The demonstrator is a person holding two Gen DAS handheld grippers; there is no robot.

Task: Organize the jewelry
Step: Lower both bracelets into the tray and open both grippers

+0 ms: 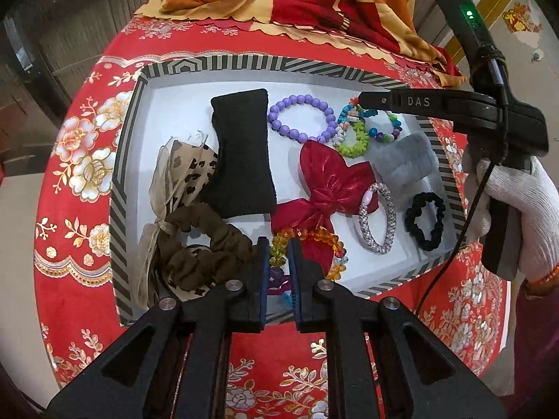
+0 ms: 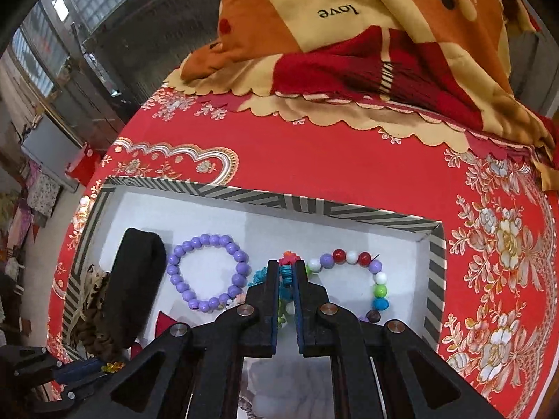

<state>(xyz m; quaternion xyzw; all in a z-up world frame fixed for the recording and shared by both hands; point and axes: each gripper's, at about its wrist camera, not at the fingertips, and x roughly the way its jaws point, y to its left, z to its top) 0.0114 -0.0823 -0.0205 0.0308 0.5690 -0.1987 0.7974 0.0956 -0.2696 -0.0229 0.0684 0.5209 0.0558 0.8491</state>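
A striped-rim box (image 1: 129,146) with a white floor holds jewelry and hair ties. My left gripper (image 1: 278,244) is shut on an orange crystal bead bracelet (image 1: 314,235) at the box's near edge. My right gripper (image 2: 287,265) is shut on a turquoise and multicolour bead bracelet (image 2: 287,274) near the far wall; it also shows in the left wrist view (image 1: 361,99). A purple bead bracelet (image 1: 300,118) lies to its left, a mixed-colour bead bracelet (image 2: 377,279) to its right.
In the box lie a black pouch (image 1: 241,153), a red bow (image 1: 332,178), a brown scrunchie (image 1: 199,251), a leopard-print bow (image 1: 181,171), a silver hair tie (image 1: 377,220), a black scrunchie (image 1: 424,220) and a grey ring cushion (image 1: 405,160). A folded blanket (image 2: 349,35) lies beyond on the red floral cloth (image 2: 314,153).
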